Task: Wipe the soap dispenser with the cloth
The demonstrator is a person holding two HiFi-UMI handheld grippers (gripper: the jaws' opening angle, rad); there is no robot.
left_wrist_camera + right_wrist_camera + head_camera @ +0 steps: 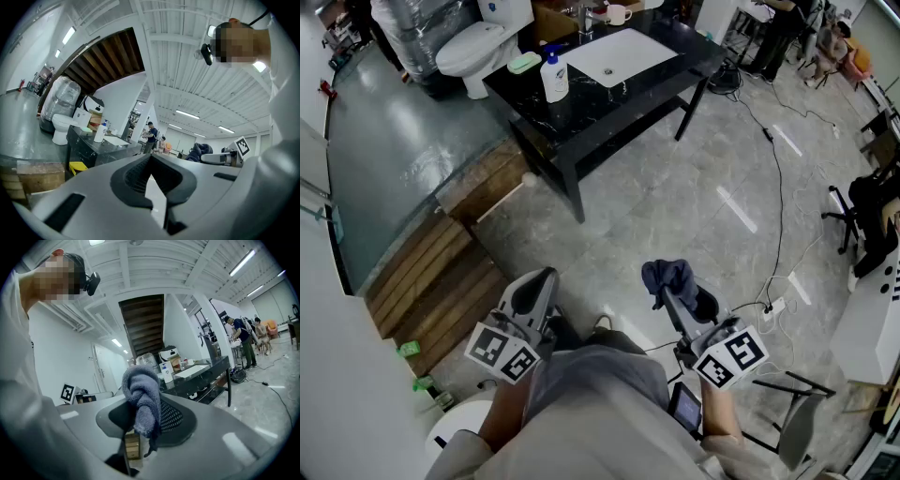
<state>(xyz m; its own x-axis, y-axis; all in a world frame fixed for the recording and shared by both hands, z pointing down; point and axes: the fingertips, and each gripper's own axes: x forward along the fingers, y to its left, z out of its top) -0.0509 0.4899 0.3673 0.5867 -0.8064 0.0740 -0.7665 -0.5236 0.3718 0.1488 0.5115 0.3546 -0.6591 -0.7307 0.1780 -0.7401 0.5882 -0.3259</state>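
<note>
Blue-grey cloth sits clamped in your right gripper; the upright soap dispenser stands well ahead, leftward, nearer your closed, empty left gripper.

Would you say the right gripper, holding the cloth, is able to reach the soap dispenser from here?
Probably not yet: the soap dispenser stands on the black table, far beyond the right gripper and its cloth. Bare floor between leaves the way free.

Head view looks steeply down; both gripper views seemingly share the distant table.
</note>
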